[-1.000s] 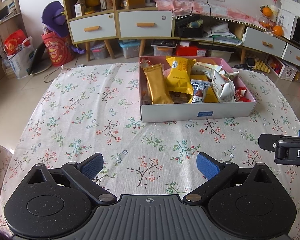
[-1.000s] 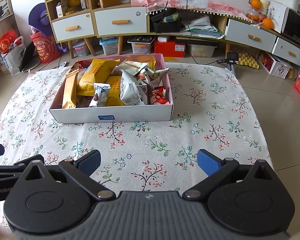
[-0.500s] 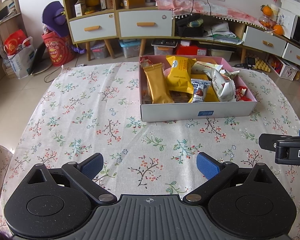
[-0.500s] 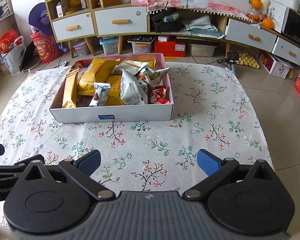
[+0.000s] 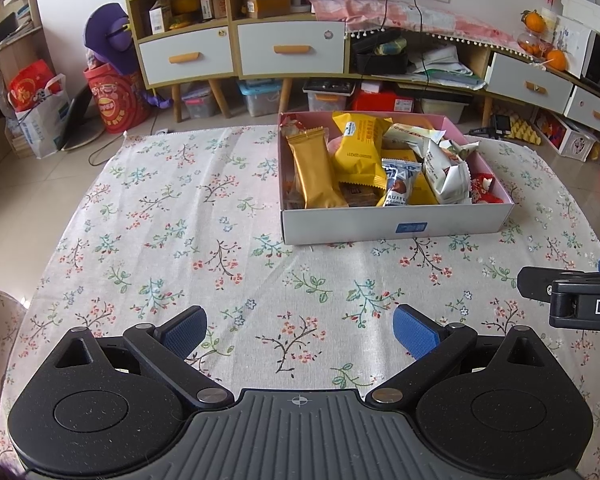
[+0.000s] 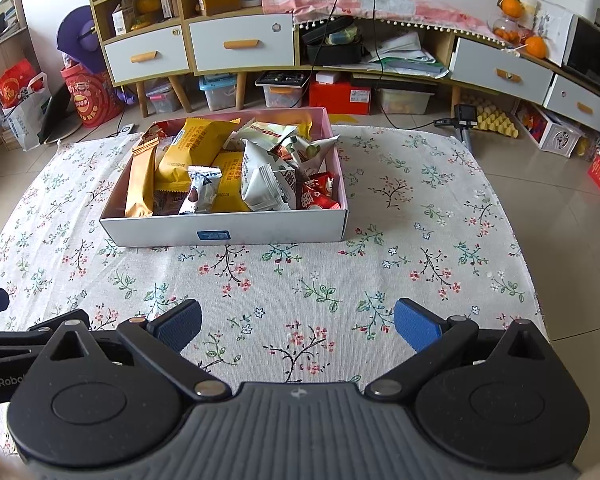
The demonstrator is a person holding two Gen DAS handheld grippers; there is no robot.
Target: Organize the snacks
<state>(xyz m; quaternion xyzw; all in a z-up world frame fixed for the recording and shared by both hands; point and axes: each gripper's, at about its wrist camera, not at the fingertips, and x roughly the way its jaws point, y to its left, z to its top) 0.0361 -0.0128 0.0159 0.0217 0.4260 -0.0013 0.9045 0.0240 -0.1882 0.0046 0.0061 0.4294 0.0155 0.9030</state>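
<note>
A shallow white box (image 5: 352,222) with a pink inside stands on the floral tablecloth (image 5: 172,236), full of wrapped snacks: a long gold bar (image 5: 316,168), a yellow packet (image 5: 360,148), several white-grey packets (image 5: 446,172) and a red one (image 5: 484,190). The box also shows in the right wrist view (image 6: 284,230). My left gripper (image 5: 300,330) is open and empty, low over the cloth well in front of the box. My right gripper (image 6: 298,326) is open and empty, beside the left one, also in front of the box.
The right gripper's body (image 5: 580,304) shows at the right edge of the left wrist view. Behind the table are drawer cabinets (image 5: 292,48), shelves, storage bins on the floor and a red bag (image 5: 116,96). The tiled floor drops off beyond the cloth edges.
</note>
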